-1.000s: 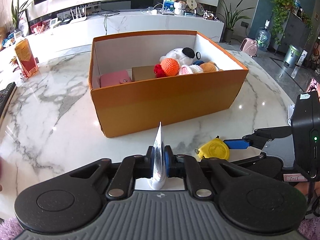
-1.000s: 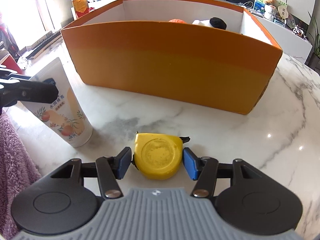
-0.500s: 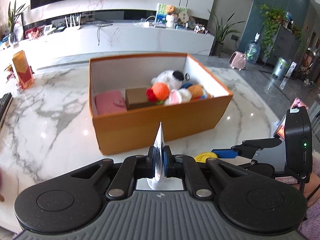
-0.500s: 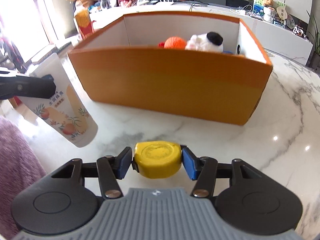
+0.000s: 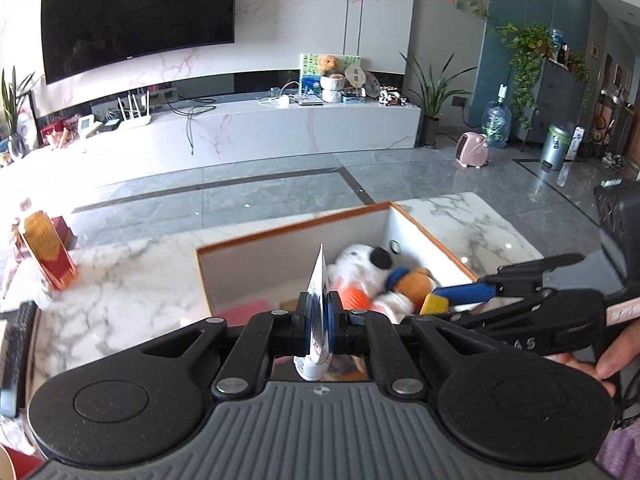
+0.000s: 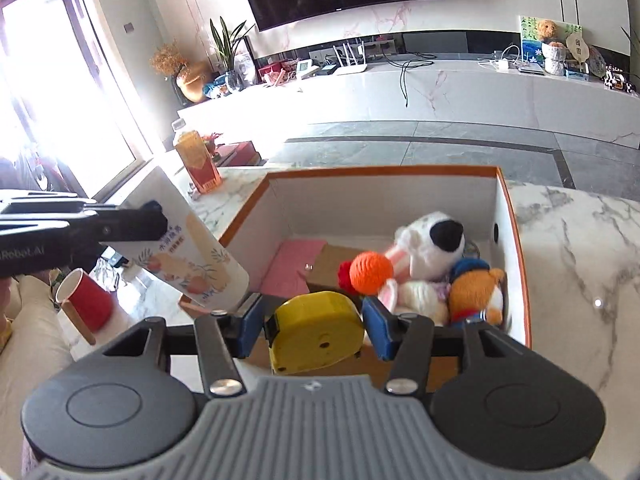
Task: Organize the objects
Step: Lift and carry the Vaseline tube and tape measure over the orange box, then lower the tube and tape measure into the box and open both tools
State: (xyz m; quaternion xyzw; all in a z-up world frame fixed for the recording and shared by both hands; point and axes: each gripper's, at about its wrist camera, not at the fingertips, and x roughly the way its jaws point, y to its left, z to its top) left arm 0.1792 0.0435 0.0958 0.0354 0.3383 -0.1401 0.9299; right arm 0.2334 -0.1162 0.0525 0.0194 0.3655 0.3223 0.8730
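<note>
My left gripper (image 5: 318,318) is shut on the flat crimped end of a white cream tube (image 5: 318,288); the right wrist view shows the tube's printed body (image 6: 196,260) hanging at the left, over the box's near left corner. My right gripper (image 6: 306,330) is shut on a yellow tape measure (image 6: 316,334), held above the near wall of the orange cardboard box (image 6: 516,248). The box (image 5: 280,236) holds a pink wallet (image 6: 292,266), a brown case, an orange knitted ball (image 6: 370,272) and plush toys (image 6: 432,244). My right gripper also shows at the right of the left wrist view (image 5: 444,300).
A marble table (image 6: 580,248) carries the box. An orange carton (image 6: 198,160) stands at the table's far left. A red cup (image 6: 86,304) sits low at the left, beside a cream cushion. A dark keyboard (image 5: 14,352) lies on the table's left edge.
Both grippers have risen from the tabletop with the tube and the tape measure and moved toward the box. The views now look down into it from above.
</note>
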